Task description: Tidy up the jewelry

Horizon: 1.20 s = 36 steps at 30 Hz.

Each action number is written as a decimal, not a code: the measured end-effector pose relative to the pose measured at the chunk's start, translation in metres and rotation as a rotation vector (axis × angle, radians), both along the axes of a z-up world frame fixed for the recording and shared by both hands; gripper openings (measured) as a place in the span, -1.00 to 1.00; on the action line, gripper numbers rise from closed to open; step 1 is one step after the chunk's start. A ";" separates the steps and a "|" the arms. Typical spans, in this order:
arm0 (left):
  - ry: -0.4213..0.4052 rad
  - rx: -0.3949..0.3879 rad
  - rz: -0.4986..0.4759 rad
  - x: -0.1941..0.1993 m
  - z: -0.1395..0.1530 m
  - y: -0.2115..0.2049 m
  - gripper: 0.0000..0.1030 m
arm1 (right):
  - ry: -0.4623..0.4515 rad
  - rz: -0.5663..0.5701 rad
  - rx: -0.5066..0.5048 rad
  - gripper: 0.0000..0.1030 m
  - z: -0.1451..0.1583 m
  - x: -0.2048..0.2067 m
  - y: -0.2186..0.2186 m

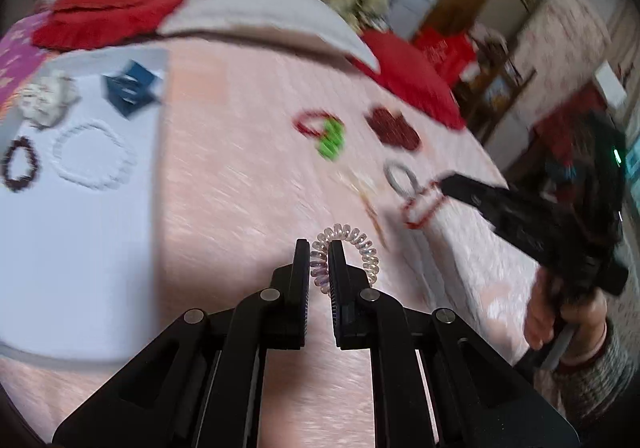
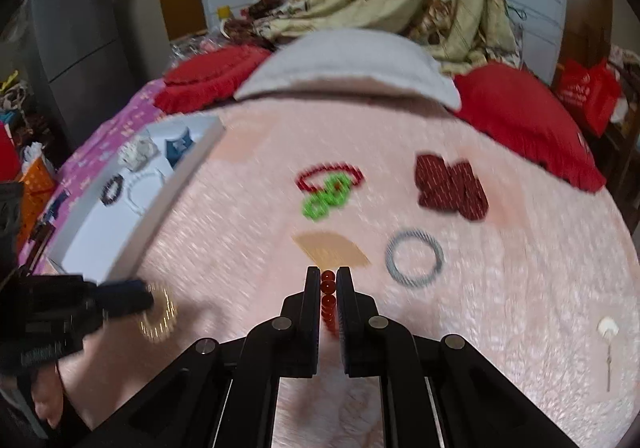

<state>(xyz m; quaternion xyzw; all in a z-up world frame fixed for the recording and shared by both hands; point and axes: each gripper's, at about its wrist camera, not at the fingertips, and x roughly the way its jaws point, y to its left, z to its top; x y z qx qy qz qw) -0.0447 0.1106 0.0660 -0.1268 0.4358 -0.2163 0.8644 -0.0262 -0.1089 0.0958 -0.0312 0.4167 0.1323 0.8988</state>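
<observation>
Bare pink blanket [image 2: 224, 232] between white tray [image 2: 132, 244] and trinkets — passable.

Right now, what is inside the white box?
The white box holds a dark beaded bracelet, a white bead bracelet, a white scrunchie and a blue clip. Its near wall hides part of the floor in the right view.

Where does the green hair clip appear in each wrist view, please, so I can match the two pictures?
Left wrist view: green hair clip sits upper centre-right on the pink blanket, overlapping a red bead loop.
Right wrist view: it lies centre, below the same loop.
Shared landmark: the dark red bow to its right.
</observation>
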 end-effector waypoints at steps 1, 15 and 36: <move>-0.009 0.000 0.040 0.004 0.003 0.017 -0.85 | -0.010 0.009 -0.004 -0.86 0.007 0.000 0.008; 0.243 0.010 0.478 0.053 -0.038 0.188 -0.85 | -0.019 0.264 -0.040 -0.86 0.048 0.020 0.182; 0.271 -0.127 0.470 0.103 -0.052 0.221 -0.61 | 0.189 0.339 -0.073 -0.86 -0.053 0.055 0.289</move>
